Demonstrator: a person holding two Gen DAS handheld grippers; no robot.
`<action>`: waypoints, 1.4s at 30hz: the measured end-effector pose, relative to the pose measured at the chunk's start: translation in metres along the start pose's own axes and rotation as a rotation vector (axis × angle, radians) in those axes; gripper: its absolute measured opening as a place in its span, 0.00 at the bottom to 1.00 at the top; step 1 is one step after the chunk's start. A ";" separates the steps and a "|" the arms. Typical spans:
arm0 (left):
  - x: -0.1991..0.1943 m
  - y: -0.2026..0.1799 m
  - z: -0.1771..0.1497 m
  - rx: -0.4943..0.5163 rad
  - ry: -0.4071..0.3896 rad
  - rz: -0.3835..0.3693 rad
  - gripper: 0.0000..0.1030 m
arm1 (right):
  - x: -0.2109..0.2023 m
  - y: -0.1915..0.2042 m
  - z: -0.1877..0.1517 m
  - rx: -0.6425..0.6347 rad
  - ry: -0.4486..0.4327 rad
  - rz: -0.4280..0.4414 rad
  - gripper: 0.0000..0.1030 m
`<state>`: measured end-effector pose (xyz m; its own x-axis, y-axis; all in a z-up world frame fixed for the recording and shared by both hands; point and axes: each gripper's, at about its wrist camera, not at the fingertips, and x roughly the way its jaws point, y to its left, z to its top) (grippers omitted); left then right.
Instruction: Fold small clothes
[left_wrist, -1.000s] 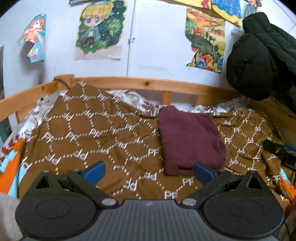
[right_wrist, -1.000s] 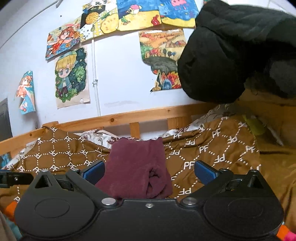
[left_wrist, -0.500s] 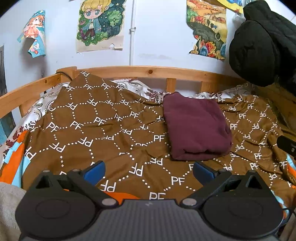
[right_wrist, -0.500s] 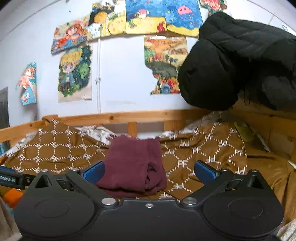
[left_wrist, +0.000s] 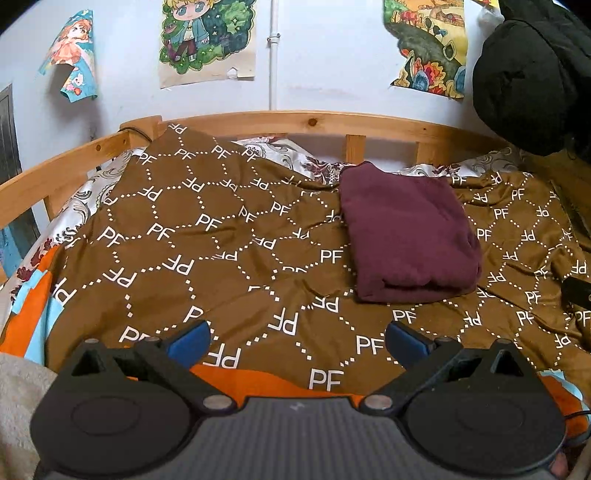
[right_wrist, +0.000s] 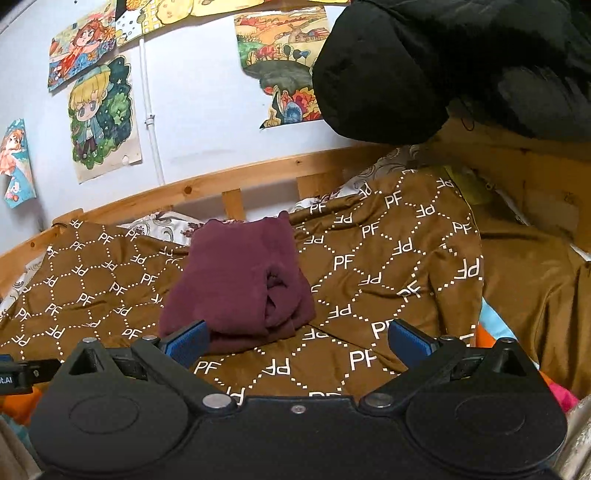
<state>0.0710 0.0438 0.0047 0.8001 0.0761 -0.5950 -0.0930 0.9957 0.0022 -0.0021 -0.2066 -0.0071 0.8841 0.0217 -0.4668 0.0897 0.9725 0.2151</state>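
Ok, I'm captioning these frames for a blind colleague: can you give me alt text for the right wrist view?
A folded maroon garment lies on a brown quilt printed with white PF letters, just beyond the open right tongs, which hold nothing. Behind are a wooden bed rail, wall drawings and a black jacket.

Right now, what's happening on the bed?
A person holds two tools over a brown PF-patterned blanket. The left tool and right tool are both open and empty. The maroon garment lies folded on the blanket, touched by neither tool. A black jacket hangs at the far right.
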 end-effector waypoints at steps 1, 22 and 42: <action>0.000 0.000 0.000 0.000 0.000 0.000 0.99 | 0.000 0.001 0.000 -0.003 0.000 0.001 1.00; 0.001 0.002 -0.001 0.002 0.004 0.004 0.99 | 0.002 0.002 0.001 -0.018 0.010 0.004 1.00; 0.001 0.001 0.000 0.003 0.005 0.005 0.99 | 0.004 0.003 0.000 -0.027 0.019 0.002 1.00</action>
<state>0.0712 0.0448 0.0041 0.7967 0.0807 -0.5990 -0.0954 0.9954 0.0072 0.0015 -0.2034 -0.0083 0.8755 0.0276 -0.4825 0.0753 0.9784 0.1927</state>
